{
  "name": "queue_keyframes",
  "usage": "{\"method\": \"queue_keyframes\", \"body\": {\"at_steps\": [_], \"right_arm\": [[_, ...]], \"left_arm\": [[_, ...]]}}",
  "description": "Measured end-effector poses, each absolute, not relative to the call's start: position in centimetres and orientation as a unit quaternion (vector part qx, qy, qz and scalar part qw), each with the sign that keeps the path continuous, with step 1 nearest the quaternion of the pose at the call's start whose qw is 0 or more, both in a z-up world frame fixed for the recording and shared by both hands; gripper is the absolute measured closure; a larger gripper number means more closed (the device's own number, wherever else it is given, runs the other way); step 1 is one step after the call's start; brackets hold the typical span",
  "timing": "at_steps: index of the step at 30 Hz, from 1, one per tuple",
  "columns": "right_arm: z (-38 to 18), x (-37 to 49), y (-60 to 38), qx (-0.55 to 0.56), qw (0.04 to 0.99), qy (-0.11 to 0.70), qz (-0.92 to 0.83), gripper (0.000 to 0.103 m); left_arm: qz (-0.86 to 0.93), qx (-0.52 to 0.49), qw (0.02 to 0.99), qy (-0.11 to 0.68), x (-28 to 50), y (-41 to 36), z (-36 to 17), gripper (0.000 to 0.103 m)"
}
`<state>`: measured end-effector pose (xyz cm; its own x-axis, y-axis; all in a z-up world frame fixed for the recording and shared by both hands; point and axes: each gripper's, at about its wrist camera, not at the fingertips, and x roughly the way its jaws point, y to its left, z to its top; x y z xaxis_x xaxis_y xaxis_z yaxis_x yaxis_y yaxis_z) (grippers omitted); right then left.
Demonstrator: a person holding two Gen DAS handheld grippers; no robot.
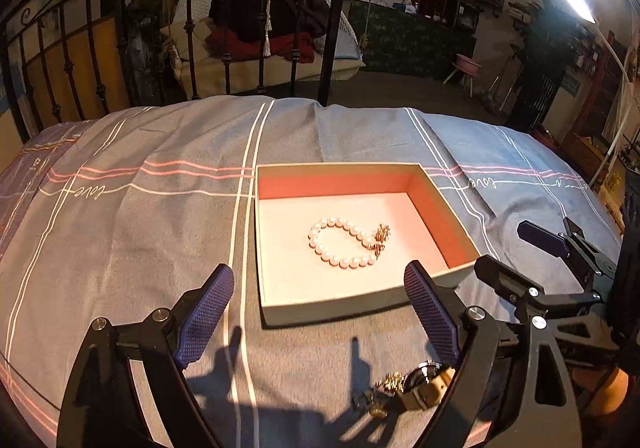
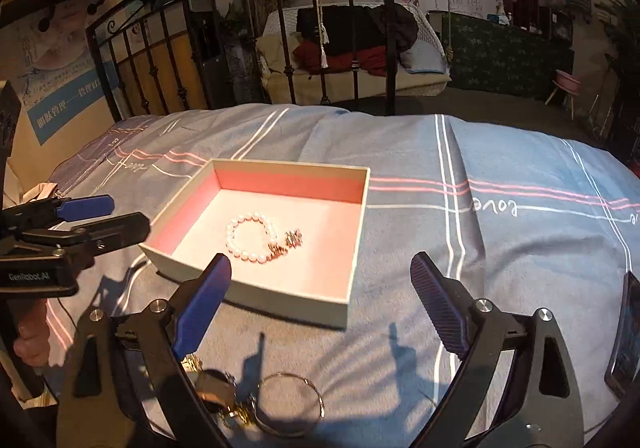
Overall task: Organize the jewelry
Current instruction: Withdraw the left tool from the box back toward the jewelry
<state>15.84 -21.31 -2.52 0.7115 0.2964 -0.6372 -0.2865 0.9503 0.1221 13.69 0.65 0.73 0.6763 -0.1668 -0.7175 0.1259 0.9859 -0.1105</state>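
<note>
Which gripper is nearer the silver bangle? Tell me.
Right. The right gripper hangs open just above the silver bangle; the left gripper is off to its left, beside the box.

Left-wrist view: taken from low over the bedspread, angled down and forward, the open box seen near, right of centre. Right-wrist view: similarly angled, box left of centre. Box, bedspread and iron bedframe are shared.

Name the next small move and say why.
Probably lower the right gripper onto the bangle lying just below it. Both grippers are open and empty, the pearl bracelet already sits in the box, and the bangle remains outside.
</note>
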Motion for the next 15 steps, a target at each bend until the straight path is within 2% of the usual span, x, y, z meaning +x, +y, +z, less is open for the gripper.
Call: {"method": "queue_keyframes", "body": {"at_steps": [6,15], "right_arm": [[-6.6,12.0,-23.7,0.018,0.905,0.398,0.15,0.013],[-8.4,9.8,-23.8,0.015,0.896,0.418,0.15,0.013]], "left_arm": [[-0.084,-0.003,0.9,0.427,9.8,1.0,-3.0,0.018],[-0.094,0.028,0.891,0.444,9.3,-0.4,-5.0,0.023]]}}
